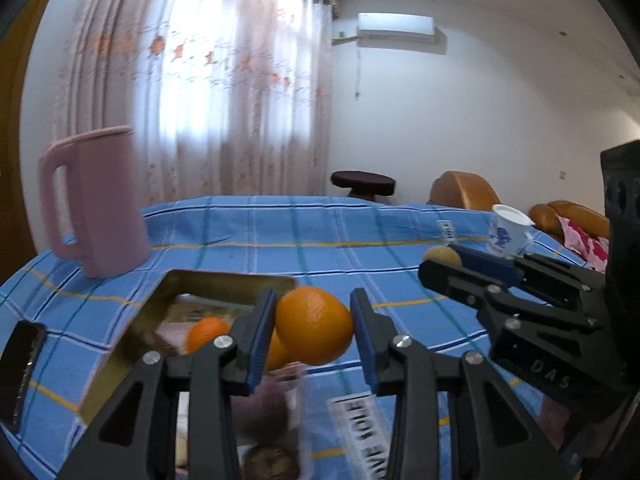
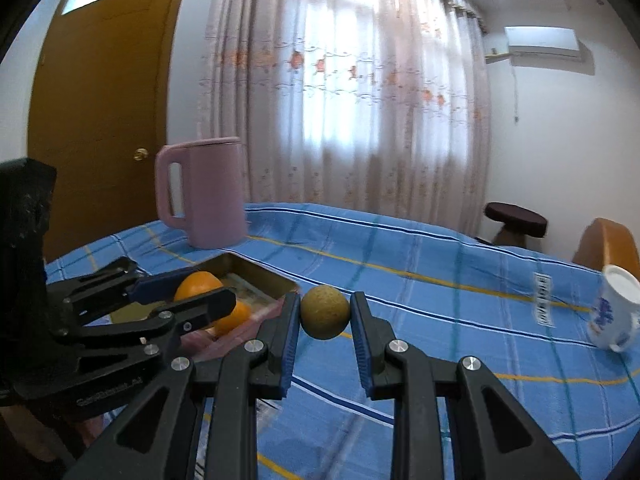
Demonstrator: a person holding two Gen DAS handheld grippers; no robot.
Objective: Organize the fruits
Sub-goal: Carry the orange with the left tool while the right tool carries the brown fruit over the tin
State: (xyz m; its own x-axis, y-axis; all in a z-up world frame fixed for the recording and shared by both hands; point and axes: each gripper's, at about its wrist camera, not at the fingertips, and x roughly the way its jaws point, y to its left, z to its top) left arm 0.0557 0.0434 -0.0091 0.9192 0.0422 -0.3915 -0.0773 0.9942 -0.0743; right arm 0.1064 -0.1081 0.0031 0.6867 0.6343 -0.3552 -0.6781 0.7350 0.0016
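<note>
Two fruits are mid-carry: left tool (image 1: 314, 326) pinches an orange (image 1: 314, 324) above the tray (image 1: 120, 344), right tool (image 2: 325, 314) pinches a brownish fruit (image 2: 325, 312); neither is placed yet.

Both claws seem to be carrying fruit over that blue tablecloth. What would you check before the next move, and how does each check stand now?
1. Left claw grips the orange: ok.
2. Right claw grips the brownish fruit: ok.
3. Tray has room: cannot tell, other oranges already lie inside.
4. Claws clear of each other: ok.
5. Pink jug stands away from the tray: ok.
6. Cup out of the path: ok.
</note>
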